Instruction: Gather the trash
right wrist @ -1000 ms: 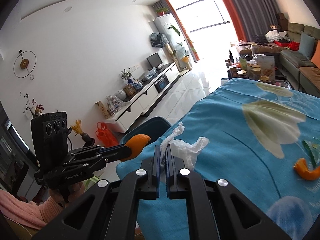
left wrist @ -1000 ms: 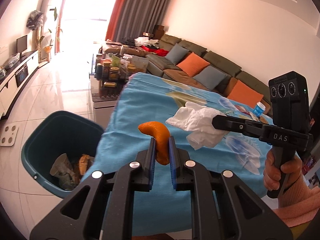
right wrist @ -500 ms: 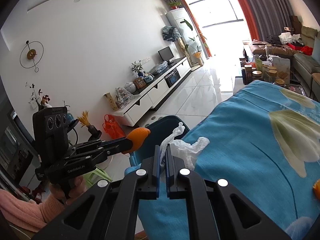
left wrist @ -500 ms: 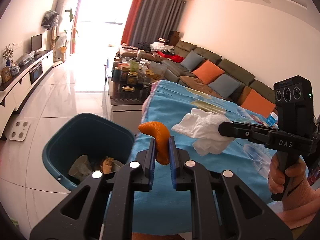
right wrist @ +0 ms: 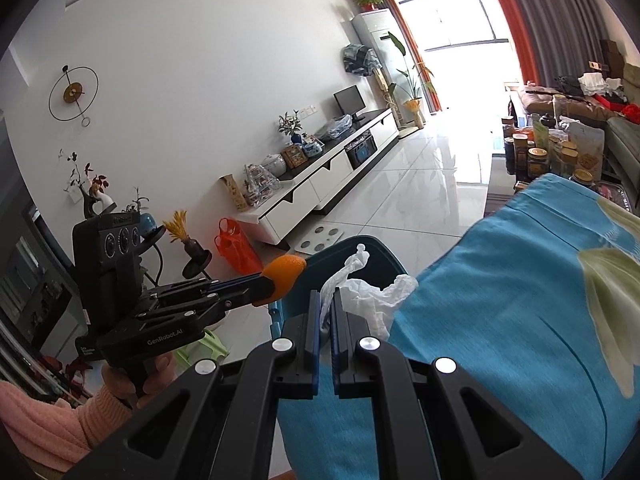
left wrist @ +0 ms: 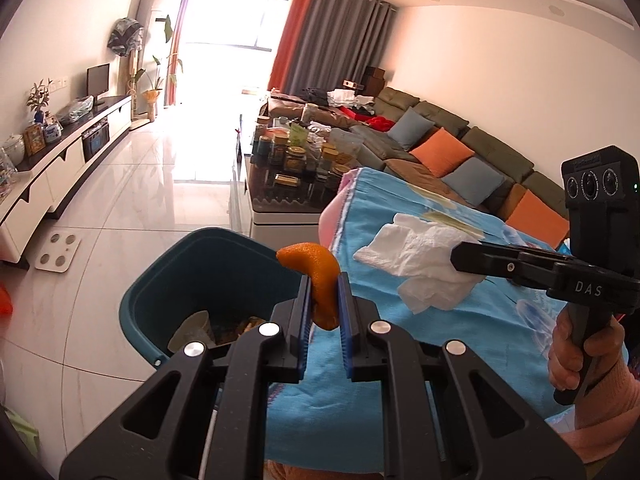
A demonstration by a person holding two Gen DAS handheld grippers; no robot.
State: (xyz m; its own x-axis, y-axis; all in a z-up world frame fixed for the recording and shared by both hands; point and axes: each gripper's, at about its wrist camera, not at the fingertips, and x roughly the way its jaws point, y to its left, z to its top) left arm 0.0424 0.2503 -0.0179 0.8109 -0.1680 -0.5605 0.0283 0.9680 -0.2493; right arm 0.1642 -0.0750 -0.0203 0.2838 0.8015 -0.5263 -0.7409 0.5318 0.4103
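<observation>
Both claws carried toward bin (left wrist: 208, 280) | left claw (left wrist: 324, 304) clamped on orange peel (left wrist: 318, 280) | right claw (right wrist: 327, 312) clamped on tissue (right wrist: 368, 292)

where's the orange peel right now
The orange peel is pinched in the left tongs, held in the air just beside the teal bin at the edge of the blue-clothed table.
</observation>
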